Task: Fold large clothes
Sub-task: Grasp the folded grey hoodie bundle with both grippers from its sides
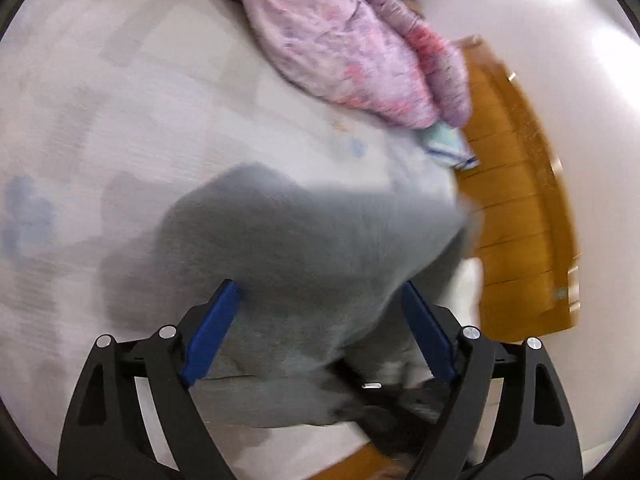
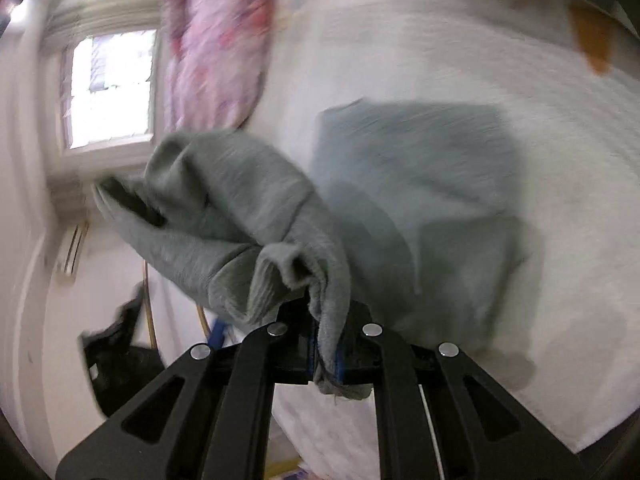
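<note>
The left gripper (image 1: 320, 292) has its blue pads spread wide, the grey sweatshirt (image 1: 304, 240) lying between and ahead of them on the pale bedsheet (image 1: 120, 120); a pink quilt (image 1: 340, 40) sits beyond. The right gripper (image 2: 325, 354) is clamped on a bunched grey edge lifted above the bed, the rest spread ahead.

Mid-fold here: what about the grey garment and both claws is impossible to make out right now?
- Grey garment: its type and fold state; motion blur in both views.
- Left claw, open: whether its fingers touch cloth; blurred.
- Right claw: pads hidden by bunched cloth.
</note>
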`<state>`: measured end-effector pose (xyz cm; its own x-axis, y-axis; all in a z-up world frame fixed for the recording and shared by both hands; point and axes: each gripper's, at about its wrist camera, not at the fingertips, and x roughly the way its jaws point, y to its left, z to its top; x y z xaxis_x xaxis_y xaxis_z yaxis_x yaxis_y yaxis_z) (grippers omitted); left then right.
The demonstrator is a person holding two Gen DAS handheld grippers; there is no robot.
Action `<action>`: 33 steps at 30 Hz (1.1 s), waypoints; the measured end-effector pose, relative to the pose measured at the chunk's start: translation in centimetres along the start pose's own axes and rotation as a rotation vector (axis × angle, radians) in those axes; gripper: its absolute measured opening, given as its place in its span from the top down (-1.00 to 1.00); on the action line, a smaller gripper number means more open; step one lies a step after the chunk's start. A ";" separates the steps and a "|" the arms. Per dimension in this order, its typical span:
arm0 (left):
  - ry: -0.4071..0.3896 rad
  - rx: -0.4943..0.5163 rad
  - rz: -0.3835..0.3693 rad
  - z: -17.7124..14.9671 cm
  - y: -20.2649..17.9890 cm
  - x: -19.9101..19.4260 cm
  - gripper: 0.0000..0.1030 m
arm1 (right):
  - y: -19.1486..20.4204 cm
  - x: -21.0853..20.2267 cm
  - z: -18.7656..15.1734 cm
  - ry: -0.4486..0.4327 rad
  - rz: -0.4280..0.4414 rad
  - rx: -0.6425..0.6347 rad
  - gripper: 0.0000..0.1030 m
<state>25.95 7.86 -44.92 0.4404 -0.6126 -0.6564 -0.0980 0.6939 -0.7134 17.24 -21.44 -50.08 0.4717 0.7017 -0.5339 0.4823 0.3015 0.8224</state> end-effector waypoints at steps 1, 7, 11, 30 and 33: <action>-0.007 -0.011 0.016 -0.1 0.0 0.2 -0.61 | -1.0 -0.4 0.4 -0.009 -0.023 0.023 0.88; 0.112 0.098 0.391 0.2 0.1 6.5 -0.60 | -4.6 -0.5 2.9 0.034 -0.208 0.041 0.71; 0.131 0.066 0.446 1.0 0.9 8.5 -0.60 | -2.9 -2.0 3.4 0.079 -0.276 -0.066 0.54; 0.071 0.039 0.415 0.7 -2.2 4.7 -0.59 | 7.3 4.7 6.8 0.217 -0.426 -0.782 0.46; 0.060 0.018 0.401 1.1 -1.4 3.8 -0.59 | 8.6 8.0 5.9 0.279 -0.393 -0.785 0.46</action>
<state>28.75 4.99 -46.15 0.3175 -0.3128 -0.8952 -0.2355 0.8885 -0.3939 29.49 -17.05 -48.47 0.1359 0.5553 -0.8205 -0.1168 0.8314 0.5433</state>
